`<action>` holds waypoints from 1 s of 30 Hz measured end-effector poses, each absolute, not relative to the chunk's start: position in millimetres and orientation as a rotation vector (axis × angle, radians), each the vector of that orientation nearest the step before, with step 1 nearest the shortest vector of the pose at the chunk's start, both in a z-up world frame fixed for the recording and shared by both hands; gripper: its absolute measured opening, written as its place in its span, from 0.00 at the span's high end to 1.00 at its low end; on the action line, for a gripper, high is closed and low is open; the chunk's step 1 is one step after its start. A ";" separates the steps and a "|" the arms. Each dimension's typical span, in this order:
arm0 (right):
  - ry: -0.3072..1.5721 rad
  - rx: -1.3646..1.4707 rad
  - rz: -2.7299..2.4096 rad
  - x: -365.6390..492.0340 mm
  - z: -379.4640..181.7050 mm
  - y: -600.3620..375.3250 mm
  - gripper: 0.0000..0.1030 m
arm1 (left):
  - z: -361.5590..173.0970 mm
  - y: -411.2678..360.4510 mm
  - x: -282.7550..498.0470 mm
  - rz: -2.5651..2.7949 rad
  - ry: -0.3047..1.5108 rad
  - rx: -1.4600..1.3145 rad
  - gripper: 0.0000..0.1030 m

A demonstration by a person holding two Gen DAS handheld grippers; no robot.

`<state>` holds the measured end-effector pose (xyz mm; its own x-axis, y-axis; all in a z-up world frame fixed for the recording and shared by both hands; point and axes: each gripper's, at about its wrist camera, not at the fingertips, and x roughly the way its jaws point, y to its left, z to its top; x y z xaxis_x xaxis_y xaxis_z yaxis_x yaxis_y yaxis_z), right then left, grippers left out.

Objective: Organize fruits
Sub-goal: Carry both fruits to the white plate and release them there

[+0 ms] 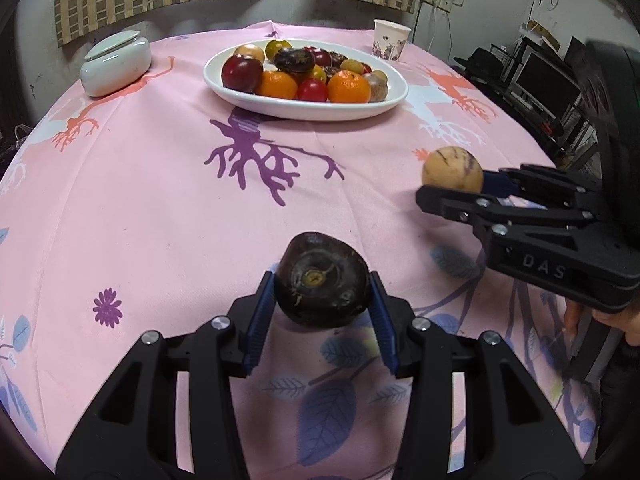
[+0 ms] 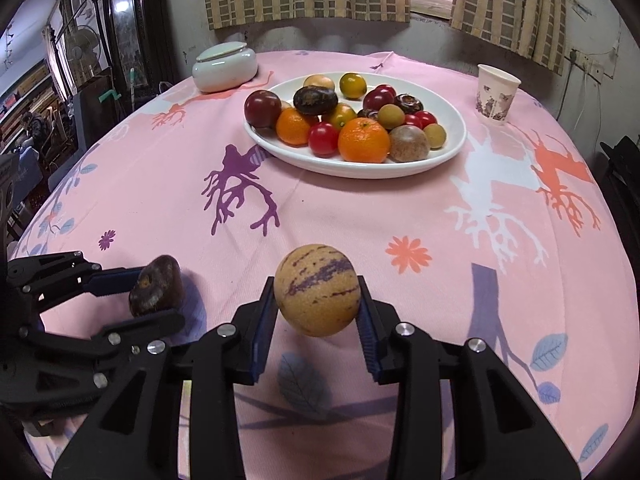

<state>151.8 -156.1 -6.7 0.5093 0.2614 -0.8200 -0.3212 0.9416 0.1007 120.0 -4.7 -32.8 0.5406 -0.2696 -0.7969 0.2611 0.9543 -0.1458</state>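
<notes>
The left gripper (image 1: 322, 304) tilts down over the pink tablecloth (image 1: 160, 200), its blue pads clamped on a dark water chestnut (image 1: 322, 280) lifted off the cloth. To its right, the right gripper (image 2: 318, 312), also angled down, pinches a tan purple-streaked fruit (image 2: 317, 290) above the cloth; its body reads "DAS" (image 1: 544, 266). Beyond both, the white plate (image 2: 452, 148) holds the other fruits
</notes>
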 end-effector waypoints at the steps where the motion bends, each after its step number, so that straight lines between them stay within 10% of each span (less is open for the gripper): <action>1: 0.970 -0.064 0.351 149.9 -4.5 -159.0 0.63 | -30.1 -5.2 119.9 -0.315 0.942 -0.010 0.55; 30: 0.822 -0.070 0.316 282.2 32.6 -188.7 0.63 | 49.2 -46.7 304.6 -0.218 0.809 0.044 0.55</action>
